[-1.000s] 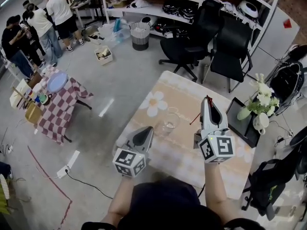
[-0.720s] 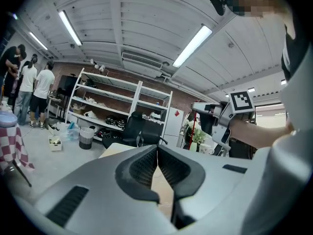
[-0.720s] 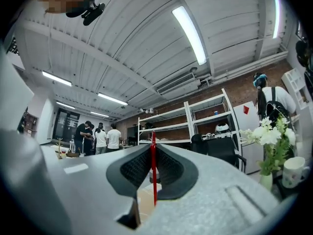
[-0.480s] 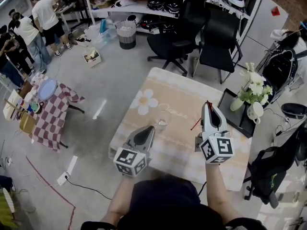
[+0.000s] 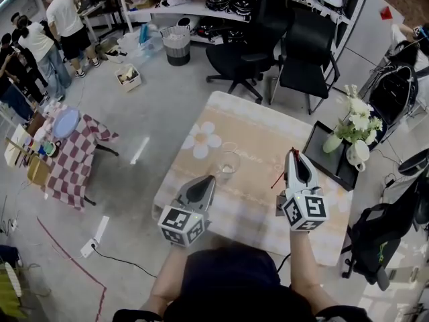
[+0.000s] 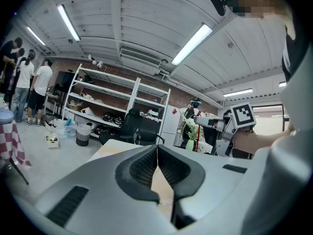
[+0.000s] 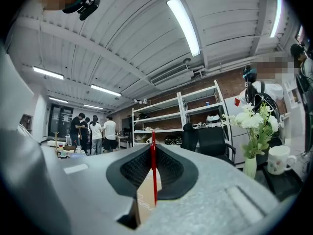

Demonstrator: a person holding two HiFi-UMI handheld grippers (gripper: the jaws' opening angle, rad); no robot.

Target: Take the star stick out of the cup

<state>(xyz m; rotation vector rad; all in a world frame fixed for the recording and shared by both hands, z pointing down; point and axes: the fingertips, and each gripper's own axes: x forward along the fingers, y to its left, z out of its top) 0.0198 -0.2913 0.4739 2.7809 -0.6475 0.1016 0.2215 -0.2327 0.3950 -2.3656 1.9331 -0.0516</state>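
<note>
A clear glass cup [image 5: 229, 162] stands on the beige flower-print table [image 5: 221, 123], with nothing in it that I can make out. The thin red star stick [image 7: 153, 170] is pinched between the pads of my right gripper [image 5: 292, 154], which is shut on it; in the head view the red star stick [image 5: 278, 177] slants down to the left beside the jaws, right of the cup and clear of it. My left gripper [image 5: 208, 180] hovers near the table's front left, just below the cup, its jaws shut with nothing between them.
A black tray [image 5: 335, 163] with a white vase of flowers [image 5: 354, 131] and a white mug [image 7: 279, 159] sits off the table's right edge. Two black office chairs [image 5: 281, 42] and shelving stand beyond. People [image 5: 40, 42] gather by a checkered table [image 5: 74, 153] at the left.
The head view has shifted, so the table sits higher and more centred. My right gripper with the stick has dropped slightly lower and rightward from the cup; the left gripper stays put.
</note>
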